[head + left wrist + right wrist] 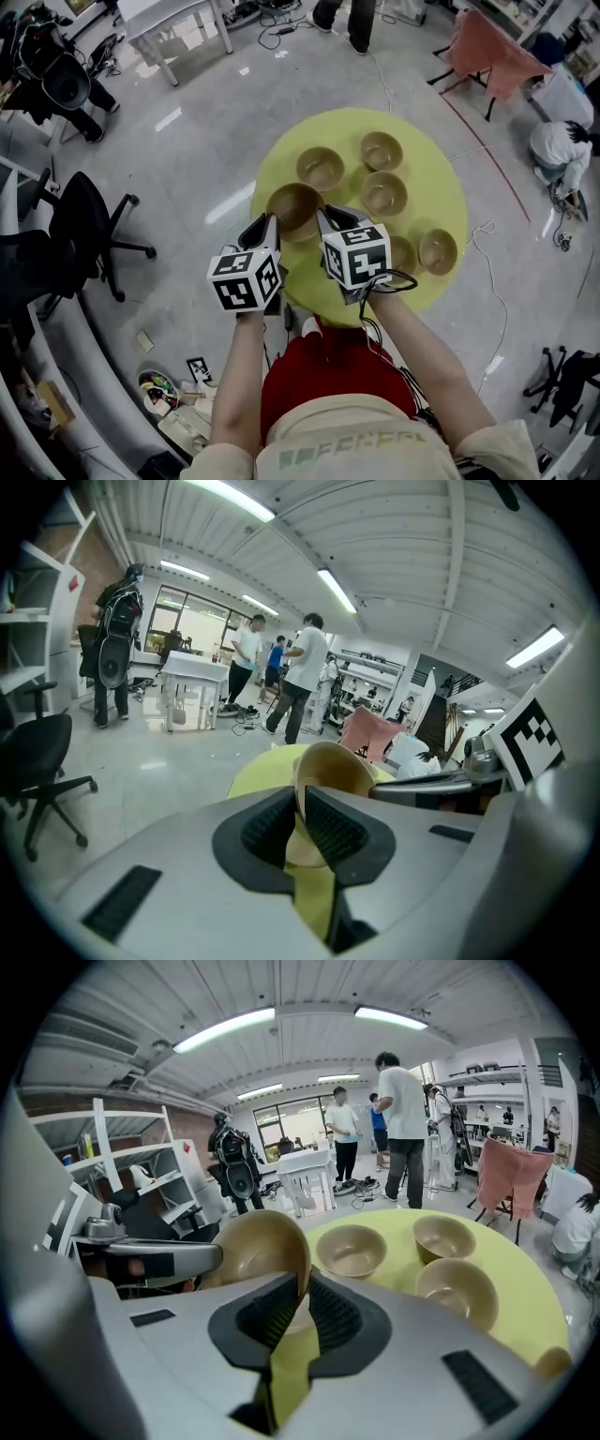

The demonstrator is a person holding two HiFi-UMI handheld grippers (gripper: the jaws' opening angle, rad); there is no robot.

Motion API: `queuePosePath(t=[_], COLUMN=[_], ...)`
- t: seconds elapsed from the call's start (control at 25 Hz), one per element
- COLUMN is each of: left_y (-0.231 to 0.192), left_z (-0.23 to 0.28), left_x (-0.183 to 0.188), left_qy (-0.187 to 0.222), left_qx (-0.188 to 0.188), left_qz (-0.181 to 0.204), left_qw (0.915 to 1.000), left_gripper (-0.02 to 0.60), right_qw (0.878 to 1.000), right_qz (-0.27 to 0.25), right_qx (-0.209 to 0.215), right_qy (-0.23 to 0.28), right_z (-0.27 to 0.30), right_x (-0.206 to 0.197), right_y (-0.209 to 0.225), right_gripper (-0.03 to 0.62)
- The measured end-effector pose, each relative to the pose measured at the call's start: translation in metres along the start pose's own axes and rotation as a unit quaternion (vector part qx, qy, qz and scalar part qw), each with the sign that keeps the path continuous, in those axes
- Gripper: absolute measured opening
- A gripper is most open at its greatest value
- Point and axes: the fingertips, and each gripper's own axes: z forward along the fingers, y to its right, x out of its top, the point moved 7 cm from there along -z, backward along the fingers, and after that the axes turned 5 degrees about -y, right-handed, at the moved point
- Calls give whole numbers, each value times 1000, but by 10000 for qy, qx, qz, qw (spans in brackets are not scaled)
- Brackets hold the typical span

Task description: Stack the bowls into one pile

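Observation:
Several tan bowls sit on a round yellow-green table (441, 178). Both grippers hold one bowl (293, 208) by opposite sides of its rim at the table's near left. My left gripper (273, 227) is shut on that rim; in its own view the bowl (335, 764) stands tilted between the pads (300, 816). My right gripper (322, 221) is shut on the same bowl (255, 1246), its jaws (304, 1303) pinching the rim. Loose bowls lie at the back left (321, 167), back (382, 150), middle (384, 193) and right (438, 250); another bowl (404, 253) is partly hidden by the right gripper's marker cube.
A black office chair (89, 230) stands left of the table. A white table (173, 23) and a pink-draped chair (487, 52) stand further back. A crouching person (561, 150) is at the right. Cables trail across the floor (487, 234). People stand in the background (405, 1124).

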Motion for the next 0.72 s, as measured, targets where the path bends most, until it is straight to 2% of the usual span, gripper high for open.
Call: queuePosePath(t=[0.72], left_y=[-15], left_z=[38], left_x=[-13], left_qy=[-522], left_qx=[195], left_qz=[-92], left_qw=[9984], left_gripper=[48], right_qw=[9986], right_qz=[43], right_qx=[-4], right_qy=[-533], right_z=[42], right_x=[-9], right_y=[17], right_gripper=[66])
